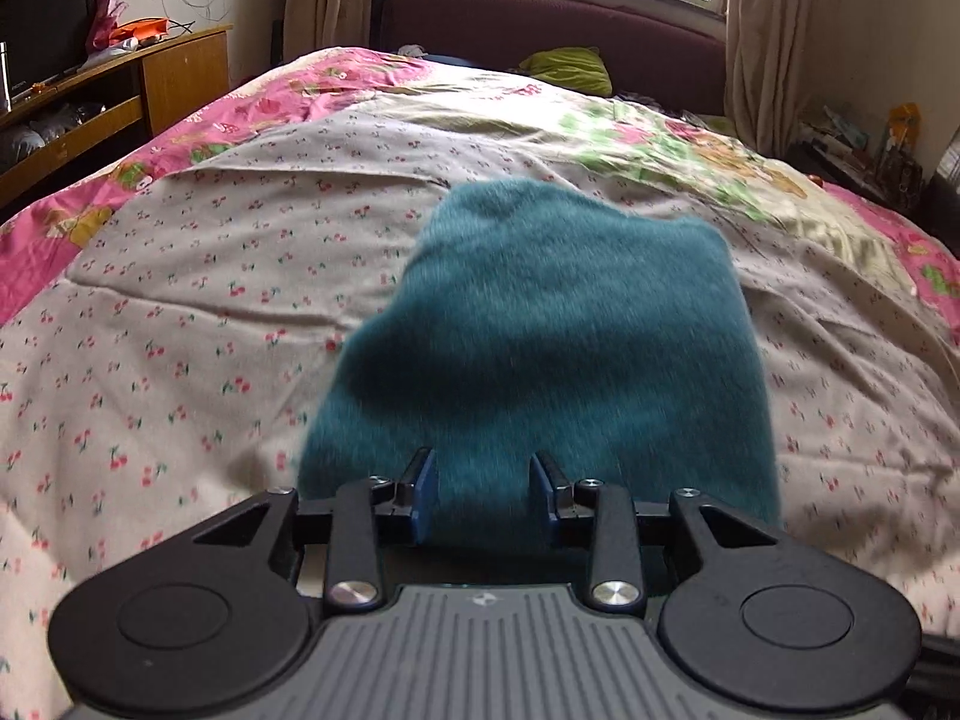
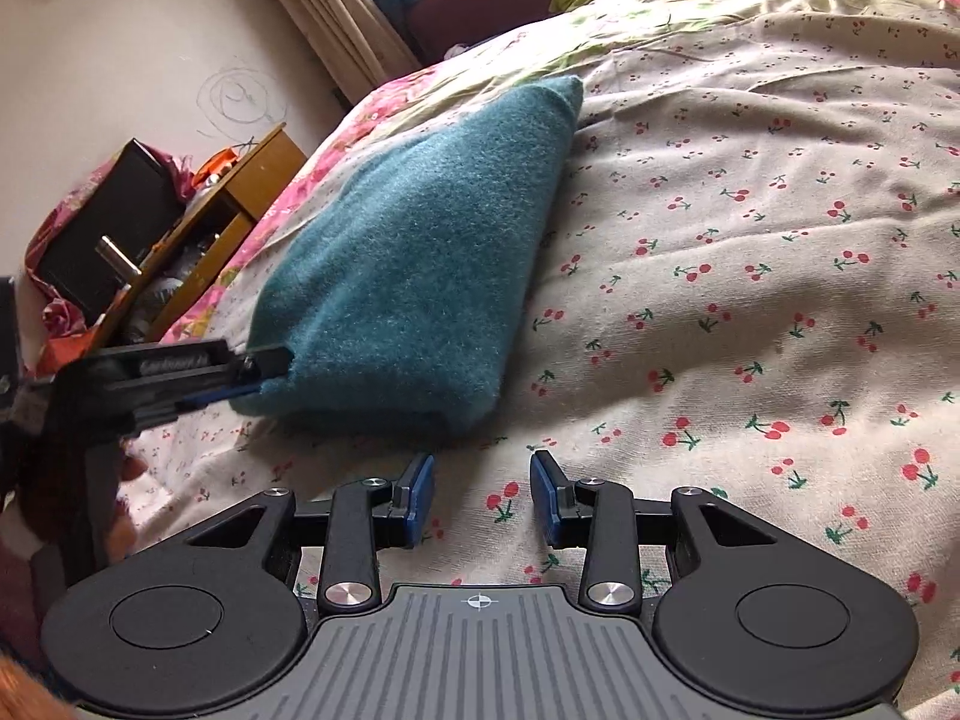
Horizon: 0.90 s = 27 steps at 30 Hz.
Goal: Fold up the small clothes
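Teal cloth [image 1: 540, 330] between left hand-held gripper [image 1: 483, 495] pads.

The left tongs [image 2: 264, 372] carry a pale brand mark, too blurred to read.

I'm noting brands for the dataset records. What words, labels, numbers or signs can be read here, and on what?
White lettering on the side of the left claw: blurred, not readable.
Small mark on the television frame: too small to read.
Packages on the shelf by the bed: too small to read.
Crosshair sign, no words, on the grey plate behind the right claw.
No text reads clearly.
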Tool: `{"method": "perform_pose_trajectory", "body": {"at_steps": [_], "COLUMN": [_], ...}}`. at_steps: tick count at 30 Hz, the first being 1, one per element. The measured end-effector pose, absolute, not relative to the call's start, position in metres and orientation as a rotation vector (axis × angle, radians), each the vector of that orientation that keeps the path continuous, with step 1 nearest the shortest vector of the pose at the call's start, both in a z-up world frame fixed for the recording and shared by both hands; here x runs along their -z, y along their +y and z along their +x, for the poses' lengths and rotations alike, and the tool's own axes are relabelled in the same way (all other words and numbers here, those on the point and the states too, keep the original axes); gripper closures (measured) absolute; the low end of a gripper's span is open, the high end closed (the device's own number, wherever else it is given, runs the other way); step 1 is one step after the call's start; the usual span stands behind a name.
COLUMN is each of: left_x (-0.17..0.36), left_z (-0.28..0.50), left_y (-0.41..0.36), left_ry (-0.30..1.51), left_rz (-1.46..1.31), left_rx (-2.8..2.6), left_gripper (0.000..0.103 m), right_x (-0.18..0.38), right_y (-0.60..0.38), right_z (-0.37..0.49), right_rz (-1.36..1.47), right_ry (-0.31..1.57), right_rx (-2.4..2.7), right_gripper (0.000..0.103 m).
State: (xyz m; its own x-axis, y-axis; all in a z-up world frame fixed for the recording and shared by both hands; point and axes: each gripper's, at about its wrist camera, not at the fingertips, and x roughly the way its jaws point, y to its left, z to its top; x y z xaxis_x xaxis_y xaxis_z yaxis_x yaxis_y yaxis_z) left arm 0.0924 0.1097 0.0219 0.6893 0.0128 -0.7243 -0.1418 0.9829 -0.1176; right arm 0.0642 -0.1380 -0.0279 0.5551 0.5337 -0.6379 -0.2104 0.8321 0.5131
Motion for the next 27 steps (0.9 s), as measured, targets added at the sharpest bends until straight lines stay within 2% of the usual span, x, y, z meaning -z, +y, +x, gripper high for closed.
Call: {"method": "perform_pose_trajectory", "body": {"at_steps": [8,27], "left_x": [-0.012,-0.010], "left_z": [0.054,0.033], "left_y": [0.089,0.070], "left_ry": [0.889,0.831], "left_rz": [-0.151,-0.084], "left_rx": [-0.024,0.022], "left_gripper": [0.055,0.047], "right_x": [0.021,0.017], "right_y": [-0.137,-0.126], "right_z": [0.049,0.023], "right_rz": [0.363,0.276], "right_ry": [0.860,0.851], "right_rx": [-0.439,-0.373], "right_gripper": [0.067,0.067]}}
